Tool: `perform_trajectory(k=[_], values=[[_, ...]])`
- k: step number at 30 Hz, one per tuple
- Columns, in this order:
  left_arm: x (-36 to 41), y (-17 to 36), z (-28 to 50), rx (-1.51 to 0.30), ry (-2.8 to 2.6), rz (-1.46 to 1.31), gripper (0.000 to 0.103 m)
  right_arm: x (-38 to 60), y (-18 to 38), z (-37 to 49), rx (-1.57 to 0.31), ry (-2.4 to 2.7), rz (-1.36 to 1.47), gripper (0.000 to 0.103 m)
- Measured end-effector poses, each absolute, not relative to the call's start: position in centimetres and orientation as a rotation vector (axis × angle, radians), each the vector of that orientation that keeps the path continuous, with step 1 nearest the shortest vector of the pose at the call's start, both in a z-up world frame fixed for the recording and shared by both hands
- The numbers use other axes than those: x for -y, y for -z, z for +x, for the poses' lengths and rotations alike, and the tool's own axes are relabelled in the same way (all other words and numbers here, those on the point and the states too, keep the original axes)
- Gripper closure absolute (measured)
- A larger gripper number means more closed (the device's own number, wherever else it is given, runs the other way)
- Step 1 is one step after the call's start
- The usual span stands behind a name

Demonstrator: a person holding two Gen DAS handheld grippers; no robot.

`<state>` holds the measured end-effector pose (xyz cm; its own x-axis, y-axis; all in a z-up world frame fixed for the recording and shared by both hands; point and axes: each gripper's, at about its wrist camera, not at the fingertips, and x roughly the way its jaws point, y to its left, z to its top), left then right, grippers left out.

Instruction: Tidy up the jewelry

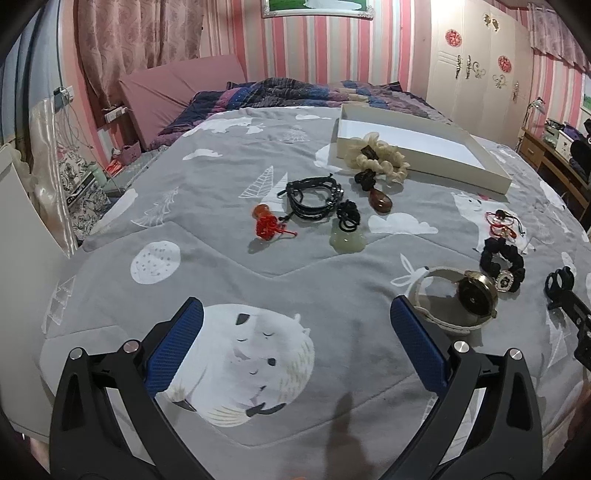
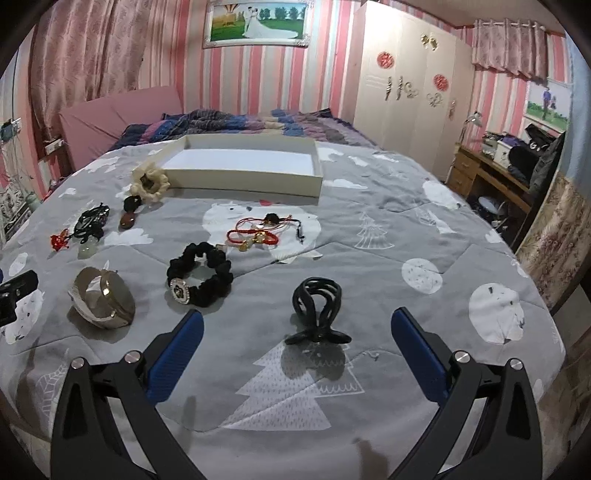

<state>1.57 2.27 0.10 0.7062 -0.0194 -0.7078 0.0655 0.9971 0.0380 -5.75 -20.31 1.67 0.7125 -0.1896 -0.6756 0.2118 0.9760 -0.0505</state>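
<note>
- Black hair claw on bed, just ahead of right tool, fingers spread, nothing held.
- Left tool spread, nothing held; watch beside its right finger.

The walls are papered in pink and white vertical stripes. A framed wedding picture is hung above the bed, which is covered by a grey quilt printed with white bears and trees. A pink padded headboard is leaned in the far corner. Pink patterned curtains are drawn on the left. A cream wardrobe (decorated with red paper cuttings) is set beside a cluttered wooden desk.
</note>
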Motion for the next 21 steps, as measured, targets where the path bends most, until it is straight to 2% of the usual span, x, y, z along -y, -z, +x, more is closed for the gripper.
perform_trajectory(k=[5,21], values=[[-2.5,0.1,1.8,-0.797,0.055,0.060,0.003,20.5,-1.0,-5.0,-0.807,0.197,0.055,0.002],[-3.3,-0.8,4.5,-0.802,0.068,0.066,0.003,21.4,-1.7,-2.1,-0.843,0.097,0.153,0.002]])
